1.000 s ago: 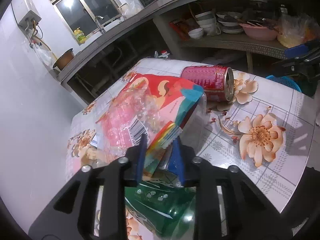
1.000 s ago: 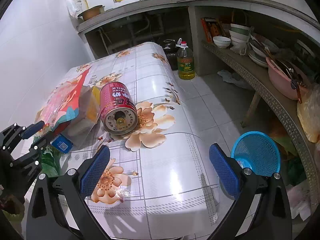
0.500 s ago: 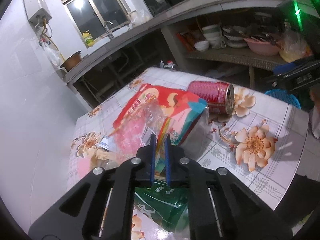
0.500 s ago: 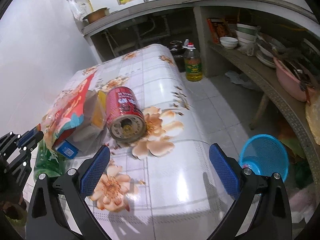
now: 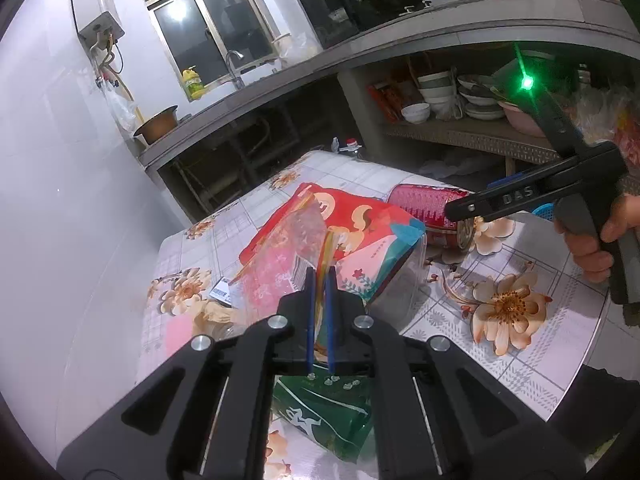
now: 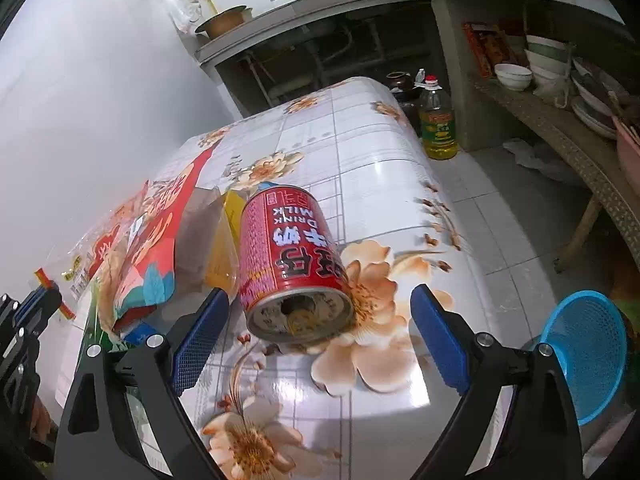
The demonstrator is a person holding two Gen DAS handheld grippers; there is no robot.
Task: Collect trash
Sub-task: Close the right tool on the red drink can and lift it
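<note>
A red milk can (image 6: 292, 256) lies on its side on the flowered table (image 6: 360, 152), its opened end facing my right gripper (image 6: 320, 300). The jaws stand wide on either side of that end and are closing; neither pad presses on it. A red snack bag (image 5: 360, 232) with a clear plastic wrapper lies left of the can (image 5: 424, 208). My left gripper (image 5: 320, 276) is shut on the wrapper's striped edge, which it holds slightly raised. A green wrapper (image 5: 324, 412) lies under the left gripper. In the left wrist view the right gripper (image 5: 472, 208) reaches in over the can, held by a hand (image 5: 596, 240).
A blue mesh basket (image 6: 584, 352) stands on the floor off the table's right edge. An oil bottle (image 6: 438, 128) stands on the floor beyond the table. A shelf with bowls and plates (image 5: 460, 104) runs along the right. A white wall borders the table's left.
My left jaws closed fully on the wrapper's edge and lifted it a little. My right gripper moved in toward the can, which now lies between its fingers.
</note>
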